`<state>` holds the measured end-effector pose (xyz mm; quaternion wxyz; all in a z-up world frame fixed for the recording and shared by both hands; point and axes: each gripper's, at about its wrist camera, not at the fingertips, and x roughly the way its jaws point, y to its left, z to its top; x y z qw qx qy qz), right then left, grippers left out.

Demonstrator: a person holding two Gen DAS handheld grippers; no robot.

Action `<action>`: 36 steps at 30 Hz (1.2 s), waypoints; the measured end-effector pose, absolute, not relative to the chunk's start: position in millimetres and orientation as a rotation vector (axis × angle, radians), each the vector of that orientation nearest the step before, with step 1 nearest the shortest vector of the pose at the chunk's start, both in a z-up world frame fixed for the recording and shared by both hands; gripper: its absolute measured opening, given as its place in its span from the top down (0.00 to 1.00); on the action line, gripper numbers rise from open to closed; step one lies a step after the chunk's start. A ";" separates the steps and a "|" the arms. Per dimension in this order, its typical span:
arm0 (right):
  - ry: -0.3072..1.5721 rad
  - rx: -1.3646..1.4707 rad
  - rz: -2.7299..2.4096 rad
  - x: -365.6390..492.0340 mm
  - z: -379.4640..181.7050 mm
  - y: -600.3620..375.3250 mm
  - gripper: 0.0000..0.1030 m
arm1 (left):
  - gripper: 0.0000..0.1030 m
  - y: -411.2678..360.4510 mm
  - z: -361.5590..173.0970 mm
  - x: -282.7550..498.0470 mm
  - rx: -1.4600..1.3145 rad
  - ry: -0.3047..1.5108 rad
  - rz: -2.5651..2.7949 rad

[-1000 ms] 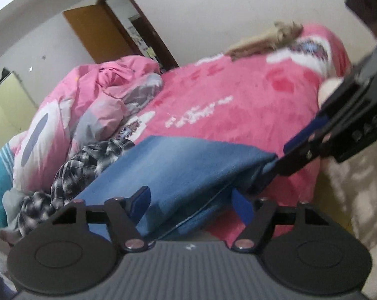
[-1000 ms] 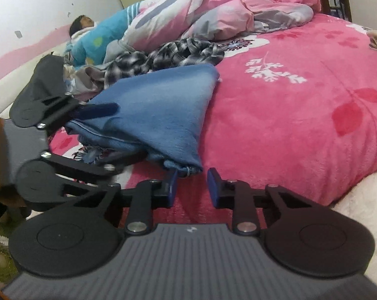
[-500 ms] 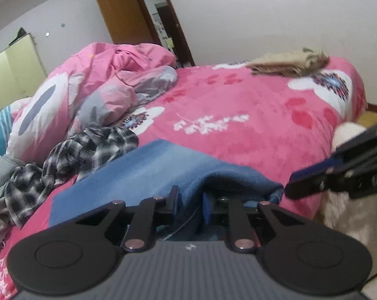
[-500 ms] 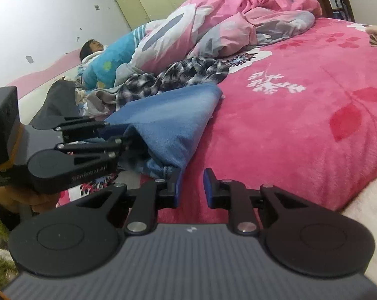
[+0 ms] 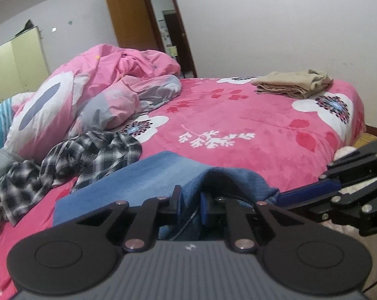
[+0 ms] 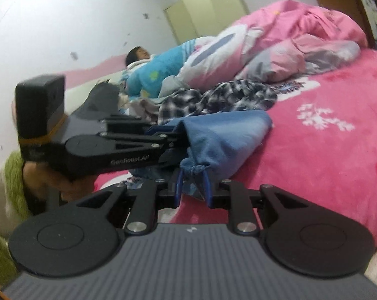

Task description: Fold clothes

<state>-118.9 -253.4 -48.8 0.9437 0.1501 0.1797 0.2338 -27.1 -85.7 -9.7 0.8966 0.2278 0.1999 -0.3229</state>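
The blue garment (image 5: pixel 143 177) lies on the pink bed (image 5: pixel 250 135) already doubled over at least once, its near edge lifted by both tools, so the fold looks partly done: one layer is laid over another, but the piece is still long and loose, and I judge that a further fold and a flattening remain. The left gripper (image 5: pixel 190 206) has its jaws clenched on a bunched fold of the blue cloth, which rises as a small ridge directly ahead of them. The right gripper (image 6: pixel 192 187) has its jaws closed around a gathered corner with a knotted cord, just in front of the jaws and hanging a little off the bed's near edge. From the left jaws the garment stretches forward and to the left, its long axis running along the bed's near edge from the pinched end toward the plaid shirt (image 5: pixel 71 160), which lies just beyond its far end, still crumpled and unfolded. Well ahead and to the right of the left jaws, a beige folded garment (image 5: pixel 292 83) rests on the far side of the bed, apparently finished. A heaped pink quilt (image 5: pixel 93 95) lies beyond the plaid shirt.
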 end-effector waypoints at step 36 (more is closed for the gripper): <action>0.152 -0.697 0.137 -82.3 -93.7 -118.8 0.98 | 0.91 -56.2 -20.0 -18.0 0.452 0.409 -0.734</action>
